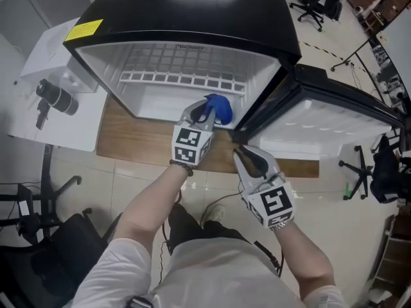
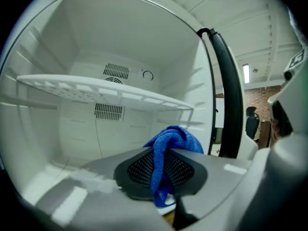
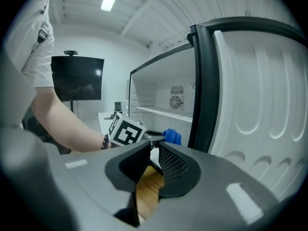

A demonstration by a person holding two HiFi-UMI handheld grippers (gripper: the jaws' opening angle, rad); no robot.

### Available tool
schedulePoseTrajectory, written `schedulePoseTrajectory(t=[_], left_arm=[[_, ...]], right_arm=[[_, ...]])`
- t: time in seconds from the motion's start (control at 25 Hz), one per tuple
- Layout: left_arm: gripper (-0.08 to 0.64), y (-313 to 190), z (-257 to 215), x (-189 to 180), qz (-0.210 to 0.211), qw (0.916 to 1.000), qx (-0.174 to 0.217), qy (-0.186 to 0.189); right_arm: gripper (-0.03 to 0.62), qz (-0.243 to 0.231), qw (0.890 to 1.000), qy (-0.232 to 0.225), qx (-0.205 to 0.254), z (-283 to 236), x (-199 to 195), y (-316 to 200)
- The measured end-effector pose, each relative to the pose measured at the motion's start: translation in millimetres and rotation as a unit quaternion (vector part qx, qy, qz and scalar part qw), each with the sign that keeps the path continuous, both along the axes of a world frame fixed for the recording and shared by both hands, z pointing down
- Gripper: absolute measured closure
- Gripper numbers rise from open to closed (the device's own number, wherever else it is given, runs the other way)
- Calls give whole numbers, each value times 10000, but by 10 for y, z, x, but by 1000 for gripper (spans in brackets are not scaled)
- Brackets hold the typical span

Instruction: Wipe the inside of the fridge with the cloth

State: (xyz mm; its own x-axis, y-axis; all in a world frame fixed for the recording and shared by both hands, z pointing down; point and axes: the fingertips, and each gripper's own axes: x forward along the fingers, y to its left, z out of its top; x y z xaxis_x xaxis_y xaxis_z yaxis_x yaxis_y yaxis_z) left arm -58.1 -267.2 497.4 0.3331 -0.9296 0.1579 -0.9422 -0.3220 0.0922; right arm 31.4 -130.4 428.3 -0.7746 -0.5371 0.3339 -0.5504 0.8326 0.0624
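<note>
Cloth (image 1: 220, 106) at the fridge (image 1: 192, 24) mouth.
Fingers of your left gripper (image 1: 202, 113) clamp it; those of your right gripper (image 1: 241, 153) stand slightly apart, empty.

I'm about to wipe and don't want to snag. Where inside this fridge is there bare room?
Bare: the white fridge floor under the white slatted shelf, left of the blue cloth, and the shelf's top. Crowded: the front right corner, where the left gripper sits by the black door.
</note>
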Motion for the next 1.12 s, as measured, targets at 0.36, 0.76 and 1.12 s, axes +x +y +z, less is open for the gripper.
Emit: schedulePoseTrajectory(t=[0.36, 0.76, 1.12], left_arm=[[514, 677, -496, 55, 674, 9967, 236, 375], [512, 1361, -868, 503, 2486, 9653, 9, 802], [511, 1787, -1068, 782, 3645, 9277, -294, 759]], right_arm=[[396, -625, 9952, 687, 323, 49, -32, 83], [262, -1590, 9816, 807, 684, -116, -107, 277], [263, -2259, 9681, 845, 671, -181, -158, 642]])
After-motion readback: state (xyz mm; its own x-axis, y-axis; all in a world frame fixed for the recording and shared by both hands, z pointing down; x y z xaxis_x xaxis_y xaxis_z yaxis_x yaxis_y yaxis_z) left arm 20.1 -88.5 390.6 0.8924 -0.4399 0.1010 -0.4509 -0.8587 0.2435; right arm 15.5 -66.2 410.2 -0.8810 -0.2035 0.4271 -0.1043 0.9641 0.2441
